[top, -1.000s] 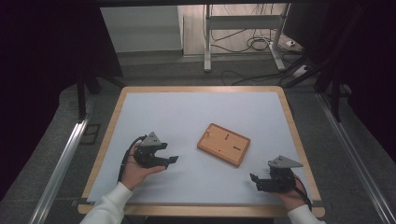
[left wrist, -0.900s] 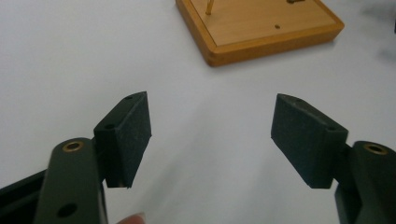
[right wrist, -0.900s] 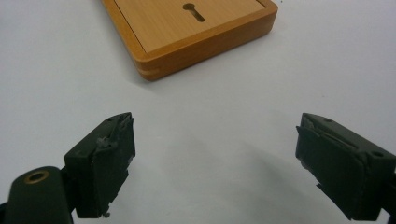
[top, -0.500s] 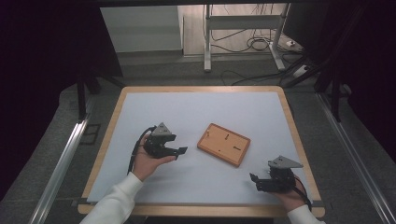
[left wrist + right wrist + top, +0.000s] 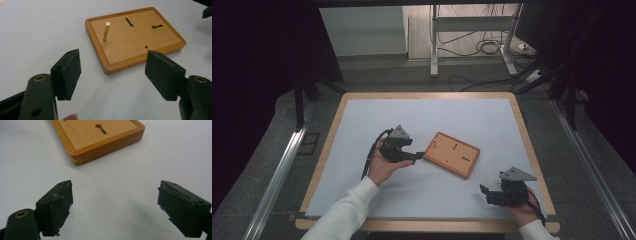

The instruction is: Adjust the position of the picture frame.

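A flat wooden board [image 5: 452, 154] with keyhole slots lies tilted near the middle of the white mat. In the left gripper view the board [image 5: 135, 37] carries an upright brass pin [image 5: 106, 30] near its left end. My left gripper [image 5: 417, 158] is open, its tips just short of the board's left edge; its jaws [image 5: 113, 75] are empty and spread wide. My right gripper [image 5: 485, 194] rests open near the front right of the mat, below the board. Its view shows the board's corner [image 5: 100, 137] ahead of the wide, empty right gripper [image 5: 115, 207].
The white mat [image 5: 362, 125] covers a wood-rimmed table [image 5: 532, 150]. Beyond the far edge stand a metal stand [image 5: 472, 30] and cables on the floor [image 5: 487, 47]. Dark space flanks both sides.
My left gripper has moved right and slightly away from me, from the left part of the mat to the board's left edge. The right gripper has stayed put.
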Tool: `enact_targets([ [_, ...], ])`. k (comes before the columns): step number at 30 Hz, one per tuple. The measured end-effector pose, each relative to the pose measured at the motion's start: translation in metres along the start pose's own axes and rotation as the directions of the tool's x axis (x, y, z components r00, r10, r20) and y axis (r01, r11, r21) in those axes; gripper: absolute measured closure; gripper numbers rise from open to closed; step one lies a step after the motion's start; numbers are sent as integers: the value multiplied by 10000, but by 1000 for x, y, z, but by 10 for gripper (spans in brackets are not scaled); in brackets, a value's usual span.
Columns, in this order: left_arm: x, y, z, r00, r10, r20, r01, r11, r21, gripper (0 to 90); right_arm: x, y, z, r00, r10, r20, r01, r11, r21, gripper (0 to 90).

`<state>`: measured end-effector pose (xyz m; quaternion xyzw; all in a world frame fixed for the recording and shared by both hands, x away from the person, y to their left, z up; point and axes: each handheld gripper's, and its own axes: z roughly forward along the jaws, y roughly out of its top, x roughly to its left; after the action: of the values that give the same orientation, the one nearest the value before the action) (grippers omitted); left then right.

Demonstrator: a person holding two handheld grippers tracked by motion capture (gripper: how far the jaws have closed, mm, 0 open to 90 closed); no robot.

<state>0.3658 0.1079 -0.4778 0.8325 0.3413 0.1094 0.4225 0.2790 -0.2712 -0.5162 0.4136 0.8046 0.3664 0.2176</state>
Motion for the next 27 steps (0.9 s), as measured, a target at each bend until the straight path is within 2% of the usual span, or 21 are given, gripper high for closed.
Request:
enact_targets([
  [3, 1, 6, 8, 10000, 1, -88, -1, 10000, -7, 286, 0, 1, -1, 10000, 17, 48, -17, 9999, -151, 141],
  [8, 2, 8, 19, 9999, -1, -130, 1, 10000, 19, 294, -1, 0, -1, 10000, 30, 52, -29, 9999, -111, 141],
  [9, 2, 8, 26, 9998, 37, -211, -35, 10000, 63, 301, -2, 0, -1, 10000, 60, 48, -60, 9999, -107, 141],
  [13, 1, 11, 37, 9995, -263, -198, 263, 9997, -5, 312, -2, -1, 1, 10000, 61, 52, -61, 10000, -16, 141],
  [15, -1, 13, 44, 9991, -99, -406, 102, 9999, 67, 316, -2, -1, 1, 10000, 81, 41, -81, 10000, 25, 141],
  [24, -3, 17, 68, 9984, -96, -554, 110, 9996, 253, 355, -3, -2, 3, 9999, 99, 61, -100, 9999, 89, 141],
  [27, -1, 18, 77, 9977, -205, -650, 221, 9995, 240, 399, -3, -2, 2, 10000, 72, 66, -73, 9999, 95, 141],
])
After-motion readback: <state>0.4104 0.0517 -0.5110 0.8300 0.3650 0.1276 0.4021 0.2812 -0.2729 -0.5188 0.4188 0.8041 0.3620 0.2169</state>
